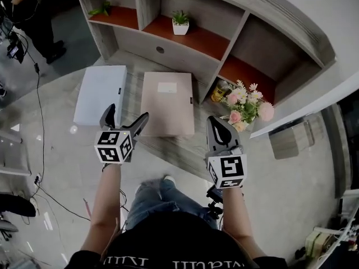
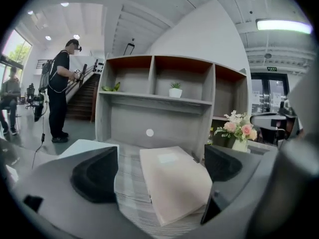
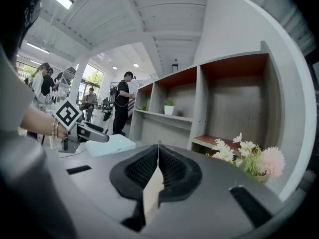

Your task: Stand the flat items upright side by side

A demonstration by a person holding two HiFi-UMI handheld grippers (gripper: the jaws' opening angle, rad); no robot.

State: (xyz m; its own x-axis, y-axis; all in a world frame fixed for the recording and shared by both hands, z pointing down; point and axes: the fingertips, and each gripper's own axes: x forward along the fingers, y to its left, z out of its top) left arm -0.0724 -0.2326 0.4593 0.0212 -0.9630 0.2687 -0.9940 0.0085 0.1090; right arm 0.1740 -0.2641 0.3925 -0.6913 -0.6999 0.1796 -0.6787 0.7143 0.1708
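While the left gripper (image 1: 127, 115) hangs over the front edge of the low wooden platform (image 1: 132, 91) with its jaws spread wide and nothing between them, the right gripper (image 1: 216, 126) is held near it toward the platform's right front corner. Its ribbed pads are pressed together tip to tip and grip nothing. Both task items lie flat on the platform, neither one upright. The beige file box (image 1: 167, 108) sits in the middle, its long side running from the front edge toward the back, with a pale label near its far end. The white file box (image 1: 101, 94) lies at the left edge, near the beige one but apart from it, with a strip of bare striped wood showing between them. In the left gripper view the beige box shows in the gap between the open jaws, ahead of them and not in contact with either. Behind the platform rises a shelf unit (image 1: 179, 52) with open compartments, and a small potted plant (image 1: 180, 22) stands in one of them. A bouquet of pink and white flowers (image 1: 247, 104) stands at the platform's right back corner, by the lower right compartment. A person in dark clothes (image 2: 59, 91) stands on the floor well off to the left of the shelves.
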